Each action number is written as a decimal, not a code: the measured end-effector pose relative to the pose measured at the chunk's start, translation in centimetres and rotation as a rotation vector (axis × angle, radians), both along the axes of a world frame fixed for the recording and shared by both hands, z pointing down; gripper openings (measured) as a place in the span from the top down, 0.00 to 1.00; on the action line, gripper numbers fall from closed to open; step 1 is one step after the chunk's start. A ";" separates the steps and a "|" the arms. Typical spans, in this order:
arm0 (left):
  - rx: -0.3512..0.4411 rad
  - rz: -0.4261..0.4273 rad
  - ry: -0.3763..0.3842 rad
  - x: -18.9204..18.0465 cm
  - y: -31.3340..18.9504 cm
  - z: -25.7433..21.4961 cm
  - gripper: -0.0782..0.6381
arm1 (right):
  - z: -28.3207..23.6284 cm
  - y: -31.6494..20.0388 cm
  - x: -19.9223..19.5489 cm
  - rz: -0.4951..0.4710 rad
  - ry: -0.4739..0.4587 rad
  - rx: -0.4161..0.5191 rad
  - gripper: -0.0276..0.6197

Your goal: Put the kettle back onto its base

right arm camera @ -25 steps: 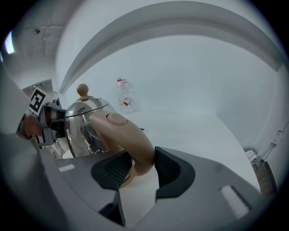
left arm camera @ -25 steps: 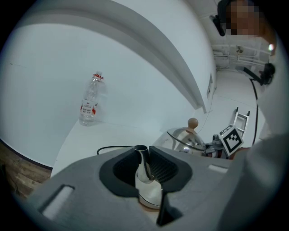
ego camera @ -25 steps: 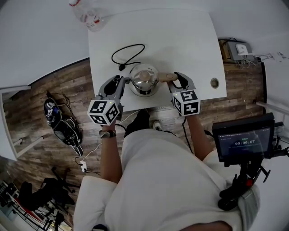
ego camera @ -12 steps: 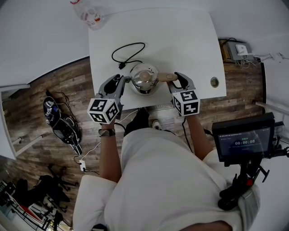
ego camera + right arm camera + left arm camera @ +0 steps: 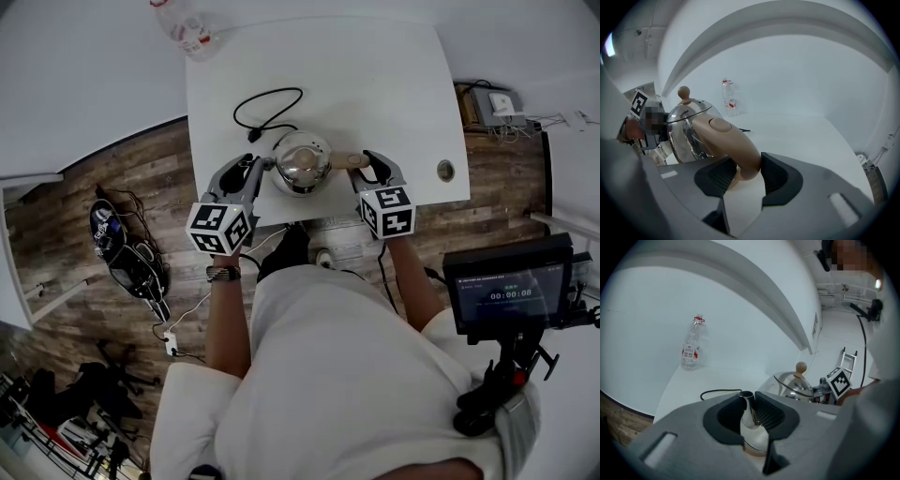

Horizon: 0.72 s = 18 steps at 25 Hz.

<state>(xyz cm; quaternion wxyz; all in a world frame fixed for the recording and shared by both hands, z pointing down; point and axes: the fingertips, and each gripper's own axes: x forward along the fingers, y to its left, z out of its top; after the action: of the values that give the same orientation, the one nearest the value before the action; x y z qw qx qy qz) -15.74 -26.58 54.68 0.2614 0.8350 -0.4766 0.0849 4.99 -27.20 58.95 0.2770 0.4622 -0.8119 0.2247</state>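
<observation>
A shiny steel kettle (image 5: 302,161) with a wooden lid knob stands near the front edge of the white table (image 5: 375,75). My left gripper (image 5: 255,171) is shut on its short spout (image 5: 749,416), which sits between the dark pads. My right gripper (image 5: 370,167) is shut on the beige handle (image 5: 733,143), gripping its lower end. The kettle body (image 5: 686,126) rises just beyond the right jaws. A black cord (image 5: 267,108) loops on the table behind the kettle. No base shows apart from the kettle; what lies under it is hidden.
A clear plastic bottle (image 5: 187,36) stands at the table's far left corner. A round cable hole (image 5: 445,172) is at the front right. A screen on a stand (image 5: 506,295) is to my right, and cables and gear (image 5: 127,258) lie on the wooden floor at the left.
</observation>
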 end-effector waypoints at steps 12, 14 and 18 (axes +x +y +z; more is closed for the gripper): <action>0.028 -0.021 -0.032 0.1 -0.7 0.2 0.74 | 0.2 -0.5 -0.4 -0.040 -0.052 -0.034 0.67; 0.035 -0.032 -0.032 -0.2 -0.6 0.0 0.74 | 0.2 -0.4 -0.6 -0.053 -0.065 -0.041 0.63; 0.049 -0.043 -0.037 -0.5 -0.4 -0.8 0.74 | -0.1 -0.3 -0.3 -0.057 -0.071 -0.041 0.63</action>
<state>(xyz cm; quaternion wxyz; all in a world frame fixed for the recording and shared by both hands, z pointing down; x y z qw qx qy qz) -16.28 -27.03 53.93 0.2339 0.8291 -0.5010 0.0832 4.73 -27.46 58.90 0.2637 0.4246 -0.8293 0.2498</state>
